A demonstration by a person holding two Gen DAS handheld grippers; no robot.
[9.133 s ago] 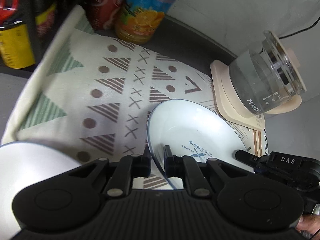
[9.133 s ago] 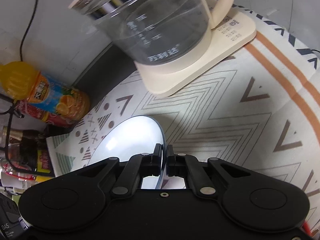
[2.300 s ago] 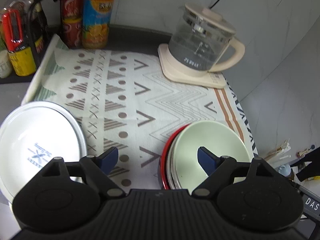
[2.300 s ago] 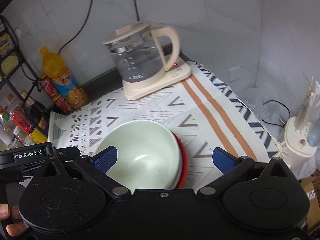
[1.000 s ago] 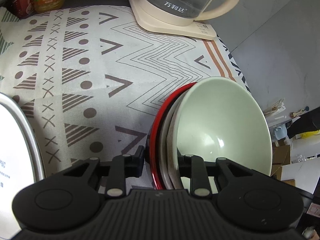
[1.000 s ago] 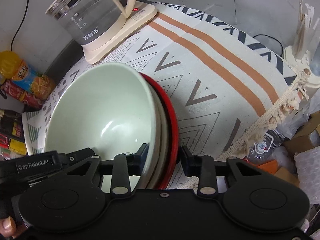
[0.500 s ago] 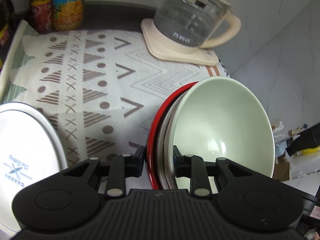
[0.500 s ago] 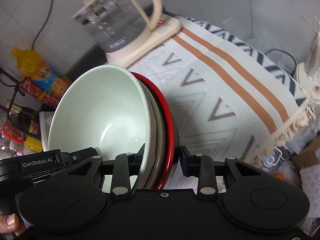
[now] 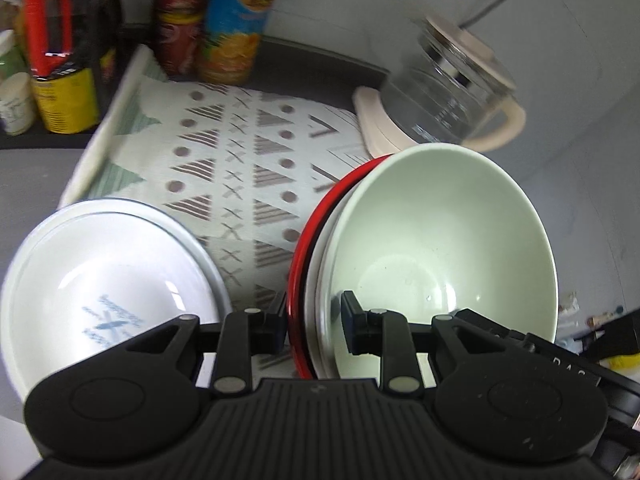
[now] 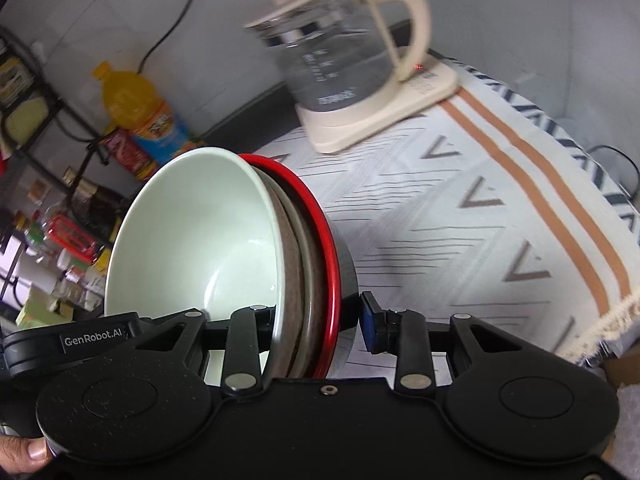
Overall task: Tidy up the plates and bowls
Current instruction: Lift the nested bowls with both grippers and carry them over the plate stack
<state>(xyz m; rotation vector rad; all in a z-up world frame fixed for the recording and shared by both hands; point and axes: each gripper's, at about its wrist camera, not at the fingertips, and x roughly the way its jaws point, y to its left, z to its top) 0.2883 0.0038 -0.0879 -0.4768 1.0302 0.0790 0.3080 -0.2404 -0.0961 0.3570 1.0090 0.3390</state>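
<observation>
A stack of nested bowls is held up off the patterned cloth: a pale green bowl (image 9: 440, 248) innermost, a grey one, and a red-rimmed bowl (image 9: 298, 264) outermost. My left gripper (image 9: 314, 326) is shut on the stack's near rim. My right gripper (image 10: 320, 322) clamps the opposite rim of the same stack, with the green bowl (image 10: 200, 236) and red rim (image 10: 326, 264) between its fingers. A white plate with blue print (image 9: 100, 300) lies on the cloth at lower left of the left wrist view.
A glass kettle on a cream base (image 9: 444, 108) (image 10: 352, 60) stands at the back of the cloth (image 10: 480, 208). Drink bottles and cans (image 9: 224, 24) and a shelf of jars (image 10: 60, 232) line the back left. The cloth's fringed edge (image 10: 600, 332) hangs off the counter at right.
Both grippers have lifted the bowl stack and carried it left toward the white plate. The stack has tilted more upright, and the kettle and bottles look closer.
</observation>
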